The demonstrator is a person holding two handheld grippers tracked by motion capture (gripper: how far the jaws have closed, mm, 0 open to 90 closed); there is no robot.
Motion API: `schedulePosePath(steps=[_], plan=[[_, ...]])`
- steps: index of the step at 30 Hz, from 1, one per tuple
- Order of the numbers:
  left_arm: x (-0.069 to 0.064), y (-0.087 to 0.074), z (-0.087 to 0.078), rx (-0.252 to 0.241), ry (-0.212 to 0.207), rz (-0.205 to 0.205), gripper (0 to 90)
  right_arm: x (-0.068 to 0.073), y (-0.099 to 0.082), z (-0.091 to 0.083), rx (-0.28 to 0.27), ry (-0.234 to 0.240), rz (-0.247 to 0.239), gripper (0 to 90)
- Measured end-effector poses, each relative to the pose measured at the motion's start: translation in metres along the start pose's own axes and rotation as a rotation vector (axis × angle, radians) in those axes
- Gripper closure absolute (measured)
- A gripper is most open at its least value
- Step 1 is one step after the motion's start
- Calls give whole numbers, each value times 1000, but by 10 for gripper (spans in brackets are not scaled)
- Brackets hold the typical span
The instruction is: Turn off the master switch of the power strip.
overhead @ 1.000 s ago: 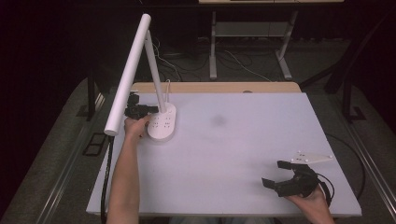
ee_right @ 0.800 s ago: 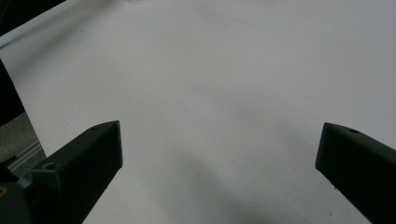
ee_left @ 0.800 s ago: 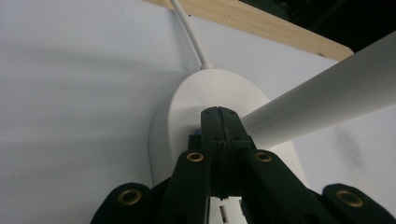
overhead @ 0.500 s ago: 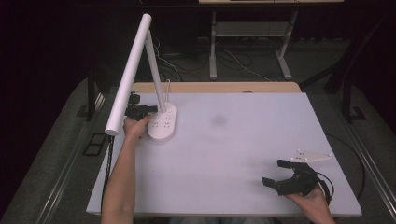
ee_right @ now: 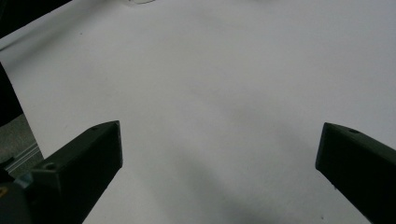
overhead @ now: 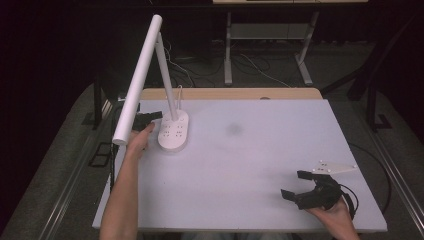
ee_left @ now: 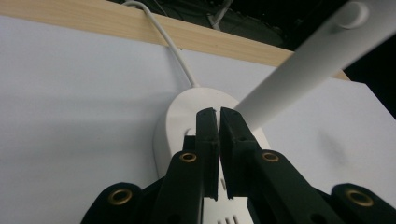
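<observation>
black left gripper (ee_left: 218, 112) jaws nearly shut above lamp base (ee_left: 180, 116).

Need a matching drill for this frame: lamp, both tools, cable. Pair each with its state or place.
Things:
1. left tool
2. right tool
3. lamp base
4. cable

States or places:
A. jaws wide apart, nothing between them
B. runs from the base over the table's far edge
C. jaws nearly together, tips just above the base
D. stands on the white table, near its far left corner

Pairs: 1-C, 2-A, 3-D, 4-B
</observation>
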State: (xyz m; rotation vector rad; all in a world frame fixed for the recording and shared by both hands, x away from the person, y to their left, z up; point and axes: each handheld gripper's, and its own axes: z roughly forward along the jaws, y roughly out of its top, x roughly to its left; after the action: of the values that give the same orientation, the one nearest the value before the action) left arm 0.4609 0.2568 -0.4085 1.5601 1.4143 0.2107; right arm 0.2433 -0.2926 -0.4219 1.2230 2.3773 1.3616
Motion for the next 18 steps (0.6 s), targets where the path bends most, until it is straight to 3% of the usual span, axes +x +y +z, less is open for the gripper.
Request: schedulePosePath(steps=[4,5,6,7,8,14,15,16,18], plan=[[-1,-4,-13,-23,-10,1,819,1,0,-1,-6,1,1,0],[-2,-4,-16,-33,-16,-3,758,2,1,-1,-5,2,-3,0],[-2,-5,-19,-37,-24,4,758,2,1,-1,-5,2,-3,0],[-3,-6,-22,-46,-37,1,686,2,0,-1,-6,0,-5,0],[-4,-7,-26,-48,-51,13,686,2,0,-1,-6,0,-5,0],[-9,-11,-42,-44,-75,39,344,3,1,1,-3,3,-7,0],[-10,-12,-45,-47,-91,32,202,4,2,1,-6,3,-9,0],[-11,-14,-47,-47,-102,35,202,4,2,1,-6,3,-9,0],[-14,-16,-50,-35,-100,50,113,5,2,1,-6,4,-10,0]])
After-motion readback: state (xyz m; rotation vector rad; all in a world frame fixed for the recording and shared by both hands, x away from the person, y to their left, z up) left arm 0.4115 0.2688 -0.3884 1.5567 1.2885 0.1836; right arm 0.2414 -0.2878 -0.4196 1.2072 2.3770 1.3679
